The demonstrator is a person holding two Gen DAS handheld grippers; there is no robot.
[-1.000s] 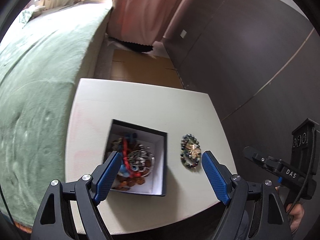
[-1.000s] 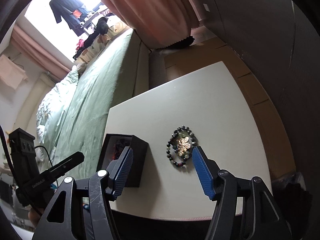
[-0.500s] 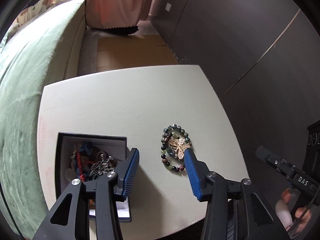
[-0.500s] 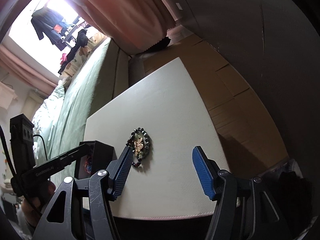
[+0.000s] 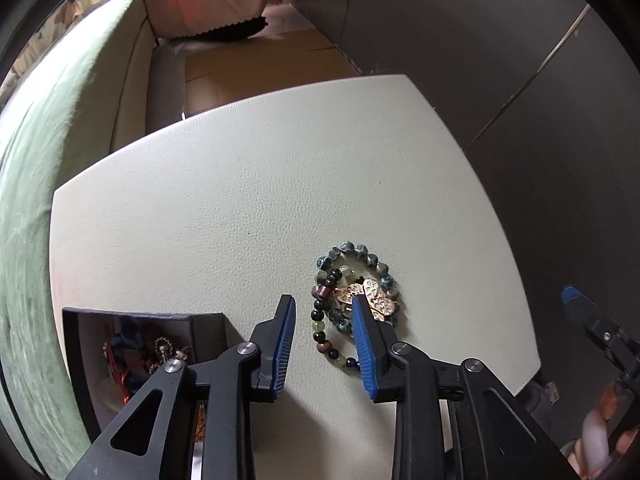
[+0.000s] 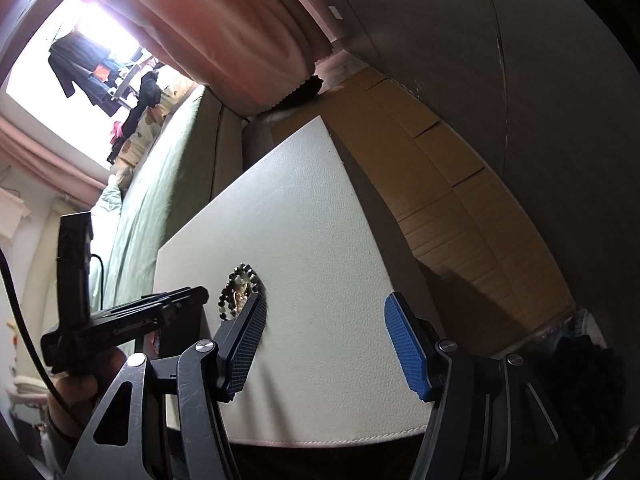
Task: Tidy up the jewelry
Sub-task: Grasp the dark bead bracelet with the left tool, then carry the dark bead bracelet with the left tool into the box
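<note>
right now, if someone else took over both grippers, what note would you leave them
Left gripper: open, jaws have just been closing, hovering over the near side of the beaded bracelets; nothing gripped yet.
Right gripper: open, empty, over bare tabletop beside the bracelets.
Things: bracelets and a gold butterfly brooch lie piled on the white table; the black jewelry box at the table's left already holds several pieces.
Done: some jewelry boxed.
Left: grip the pile on the table and move it into the box.
</note>
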